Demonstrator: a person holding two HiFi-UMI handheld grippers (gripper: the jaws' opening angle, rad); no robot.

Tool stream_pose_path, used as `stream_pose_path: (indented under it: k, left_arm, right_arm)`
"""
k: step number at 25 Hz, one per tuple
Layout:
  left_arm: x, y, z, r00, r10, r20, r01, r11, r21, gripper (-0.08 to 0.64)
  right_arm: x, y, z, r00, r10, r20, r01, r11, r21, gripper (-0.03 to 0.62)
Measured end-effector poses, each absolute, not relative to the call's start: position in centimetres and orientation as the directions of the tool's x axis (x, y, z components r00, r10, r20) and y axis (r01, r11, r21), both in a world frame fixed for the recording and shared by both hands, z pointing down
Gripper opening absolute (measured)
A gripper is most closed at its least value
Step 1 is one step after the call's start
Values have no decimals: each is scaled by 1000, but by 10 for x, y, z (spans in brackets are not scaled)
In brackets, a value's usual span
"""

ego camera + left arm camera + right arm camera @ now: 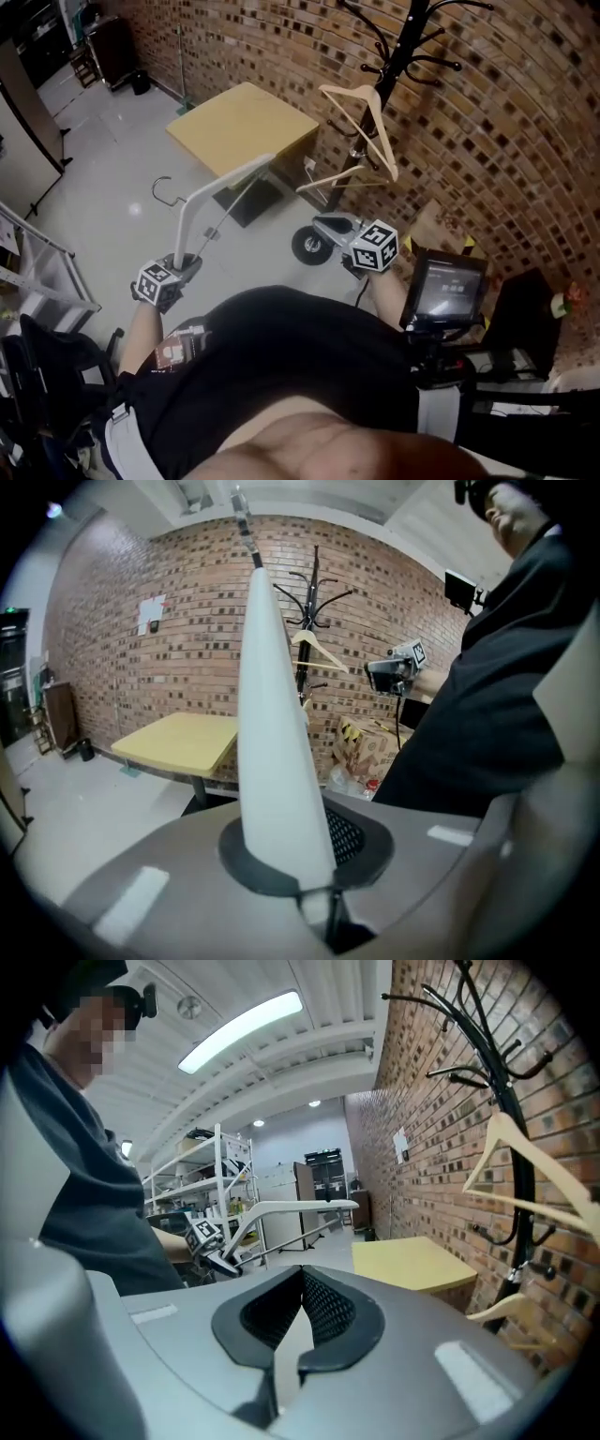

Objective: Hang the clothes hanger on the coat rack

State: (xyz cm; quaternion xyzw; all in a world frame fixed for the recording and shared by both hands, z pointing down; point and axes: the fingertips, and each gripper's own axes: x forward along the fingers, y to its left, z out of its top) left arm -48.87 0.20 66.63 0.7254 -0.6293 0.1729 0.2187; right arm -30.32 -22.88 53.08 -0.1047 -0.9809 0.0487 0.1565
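- Okay, ahead of you: black coat rack (410,37) against the brick wall (506,122), with a wooden hanger (380,136) hung on it and a second wooden hanger (342,176) lower down.
- Yellow table (244,127) stands left of the rack by the wall; a cardboard box (361,742) sits at the rack's foot and a small black wheel (309,246) lies on the floor near your right gripper.
- A screen (442,289) on a stand is just beside your right arm.
- Pale glossy floor (112,159); metal shelving (202,1180) at the far end of the room, strip lights overhead.
- Your left gripper (187,262) is low at your left, angled up and forward, its jaws clamped on the end of one arm of the white hanger (225,178).
- White hanger rises from that grip, its wire hook (169,192) out to the left, well apart from the rack.
- Your right gripper (326,225) is held out towards the rack's base, jaws together, nothing between them.
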Motion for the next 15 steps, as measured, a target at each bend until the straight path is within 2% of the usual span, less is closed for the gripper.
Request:
stream_pose_path:
  k: [5, 15]
  left_arm:
    - [-494, -96, 626, 200, -826, 527, -974, -226, 16, 18]
    - [-504, -216, 522, 450, -766, 459, -840, -537, -72, 18]
  right_arm:
    - [-296, -321, 472, -965, 104, 240, 85, 992, -90, 15]
    - [-273, -414, 381, -967, -164, 193, -170, 985, -15, 15]
